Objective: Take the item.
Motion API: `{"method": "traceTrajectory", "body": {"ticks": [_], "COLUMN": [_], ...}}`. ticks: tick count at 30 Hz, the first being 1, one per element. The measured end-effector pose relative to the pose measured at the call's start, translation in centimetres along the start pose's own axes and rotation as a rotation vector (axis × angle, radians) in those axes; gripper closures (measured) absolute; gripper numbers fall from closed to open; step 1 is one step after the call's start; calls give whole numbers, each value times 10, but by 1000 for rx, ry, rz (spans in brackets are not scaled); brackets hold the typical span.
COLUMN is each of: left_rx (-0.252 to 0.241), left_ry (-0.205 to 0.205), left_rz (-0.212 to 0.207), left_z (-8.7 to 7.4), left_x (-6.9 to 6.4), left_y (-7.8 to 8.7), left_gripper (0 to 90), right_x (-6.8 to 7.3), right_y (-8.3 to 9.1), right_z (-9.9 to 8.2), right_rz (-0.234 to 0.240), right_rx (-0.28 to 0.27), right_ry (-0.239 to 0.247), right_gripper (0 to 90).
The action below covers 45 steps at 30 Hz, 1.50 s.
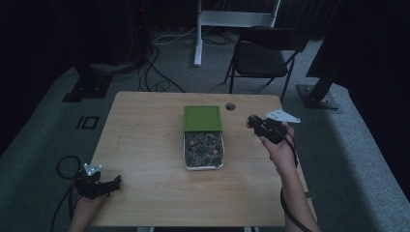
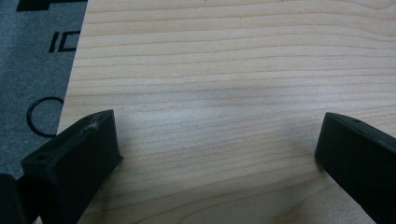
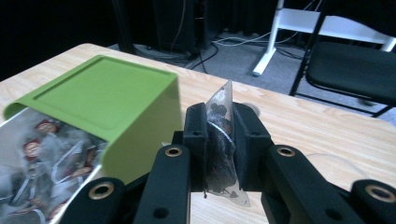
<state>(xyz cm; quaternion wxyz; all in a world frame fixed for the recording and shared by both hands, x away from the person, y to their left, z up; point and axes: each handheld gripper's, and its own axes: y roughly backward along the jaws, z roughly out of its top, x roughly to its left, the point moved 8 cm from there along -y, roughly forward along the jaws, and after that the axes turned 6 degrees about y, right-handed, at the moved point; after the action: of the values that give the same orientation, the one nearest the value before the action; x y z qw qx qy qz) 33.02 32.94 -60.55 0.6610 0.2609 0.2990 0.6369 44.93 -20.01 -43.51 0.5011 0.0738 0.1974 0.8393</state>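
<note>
A box (image 1: 203, 163) of several tea bags (image 3: 42, 154) sits mid-table, its green lid (image 1: 202, 118) slid back over the far half. In the right gripper view the green lid (image 3: 102, 98) is at the left. My right gripper (image 1: 253, 123) is held above the table to the right of the box, shut on a clear pyramid tea bag (image 3: 220, 144) with dark leaves inside. My left gripper (image 1: 115, 183) rests at the table's near left corner, jaws wide open (image 2: 215, 149) over bare wood with nothing between them.
A round cable hole (image 1: 230, 106) lies in the table near the far edge. A black folding chair (image 1: 266, 55) and a white desk leg (image 1: 198, 34) stand beyond the table. Cables trail on the grey floor (image 1: 43, 145) at the left.
</note>
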Motion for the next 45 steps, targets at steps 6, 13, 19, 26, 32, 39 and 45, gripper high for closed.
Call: {"method": "traceTrajectory", "body": {"ticks": [6,13,19,26,32,39,45], "left_rx": [0,0,-1,-1,-1,-1,-1], "left_ry": [1,1,1,1,1,1,1], "left_rz": [0,0,0,0,0,0,0], "left_z": [0,0,0,0,0,0,0], "left_x": [0,0,0,0,0,0,0], "left_y": [0,0,0,0,0,0,0], "left_gripper": [2,2,2,2,2,2,2], "right_x": [-20,-41,-57,-74,-87,-94,-96], "right_y": [1,-2,-5,-12,-18,-26,-39], "right_z": [-2,-6,-8,-11,-19,-27,-42], "right_rz": [-35,-64,-92,-124,-138,-144,-140], "right_rx": [-3,7,16,31,40,55,87], "right_ry": [-20,-48,-60,-71,-102,-116,-142], "right_gripper": [775,775,775,775,775,775,775]}}
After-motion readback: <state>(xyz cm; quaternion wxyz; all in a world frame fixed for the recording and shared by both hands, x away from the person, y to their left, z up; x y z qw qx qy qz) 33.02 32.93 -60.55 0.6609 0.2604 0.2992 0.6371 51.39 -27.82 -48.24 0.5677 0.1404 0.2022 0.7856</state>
